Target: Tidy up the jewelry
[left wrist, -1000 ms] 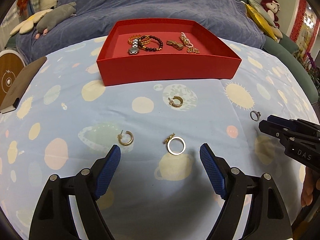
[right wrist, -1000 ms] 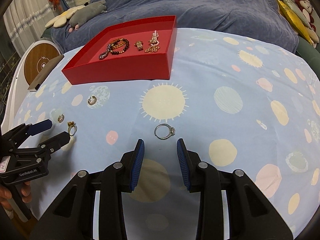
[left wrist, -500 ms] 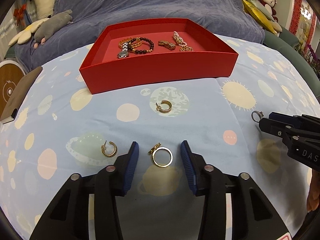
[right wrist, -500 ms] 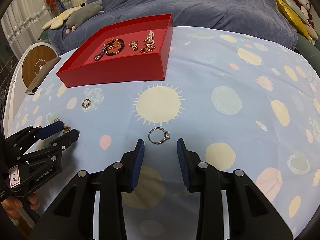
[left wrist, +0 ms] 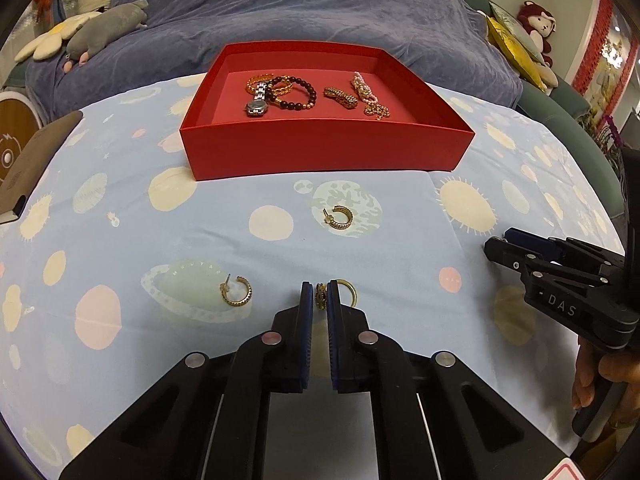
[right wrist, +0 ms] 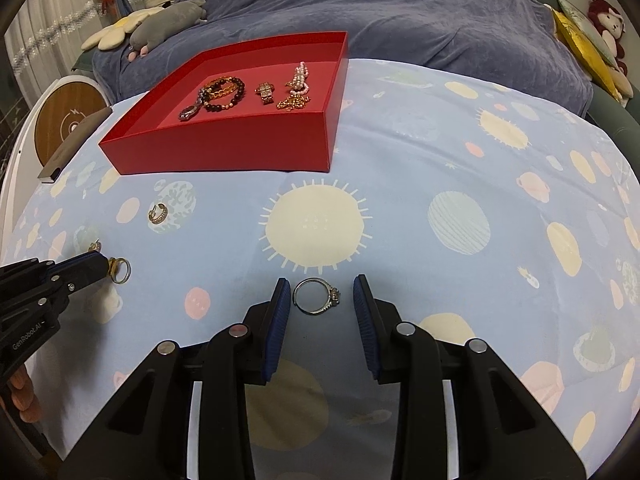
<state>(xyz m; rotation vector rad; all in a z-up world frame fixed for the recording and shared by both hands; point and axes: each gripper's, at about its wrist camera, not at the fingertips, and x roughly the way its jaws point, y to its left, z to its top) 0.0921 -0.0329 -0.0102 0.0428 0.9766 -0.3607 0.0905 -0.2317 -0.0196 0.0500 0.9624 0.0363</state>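
Observation:
My left gripper (left wrist: pixel 319 294) is shut on a gold ring (left wrist: pixel 349 291) at its decorated top, low on the blue cloth; the same ring (right wrist: pixel 119 270) shows in the right wrist view at the left gripper's (right wrist: pixel 102 266) tips. My right gripper (right wrist: pixel 320 294) is open, its fingers on either side of a silver ring with a stone (right wrist: pixel 318 296) that lies on the cloth. Two gold hoop earrings (left wrist: pixel 237 290) (left wrist: pixel 339 217) lie loose. A red box (left wrist: pixel 320 148) holds bracelets, a watch and chains.
A brown notebook (left wrist: pixel 28 160) lies at the table's left edge, beside a round wooden disc (right wrist: pixel 66 120). A blue-covered sofa with plush toys (left wrist: pixel 104 28) stands behind the table. The right gripper (left wrist: pixel 496 245) shows at the right of the left wrist view.
My left gripper closed from wide open onto the gold ring. My right gripper moved forward so the silver ring now lies between its open fingers.

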